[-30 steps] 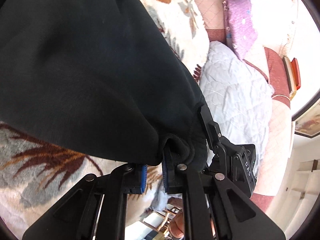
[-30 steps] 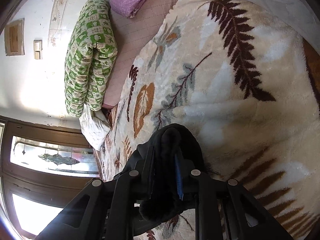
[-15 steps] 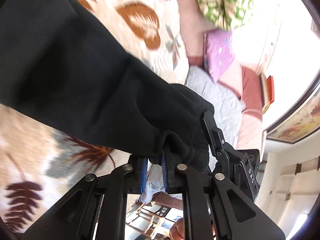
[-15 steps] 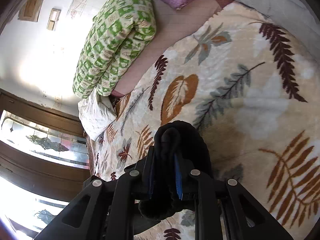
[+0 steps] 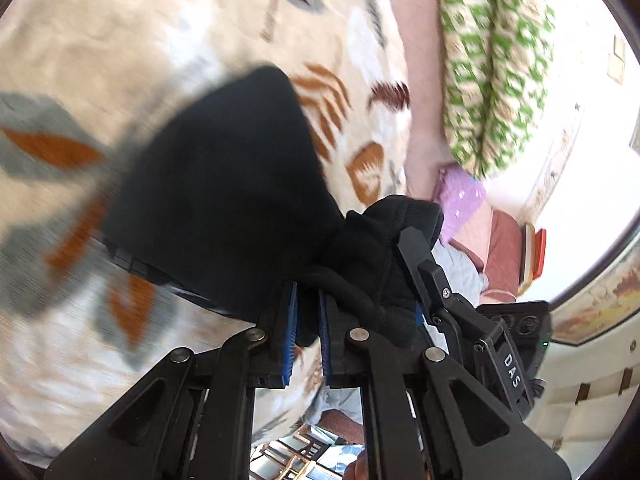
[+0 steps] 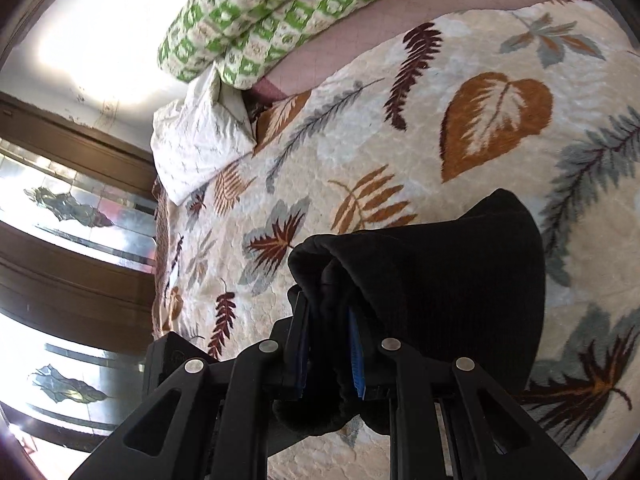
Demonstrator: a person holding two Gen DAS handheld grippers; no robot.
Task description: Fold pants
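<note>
Left gripper (image 5: 307, 334) clamps the black pants (image 5: 224, 208). Right gripper (image 6: 330, 350) grips another bunch of them, above the leaf-patterned blanket (image 6: 400, 152).

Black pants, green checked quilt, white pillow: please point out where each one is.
black pants (image 6: 440, 280): right wrist view, on the draped fabric above the jaws.
green checked quilt (image 6: 280, 8): right wrist view, on its folded middle.
white pillow (image 6: 196, 136): right wrist view, on its centre.
</note>
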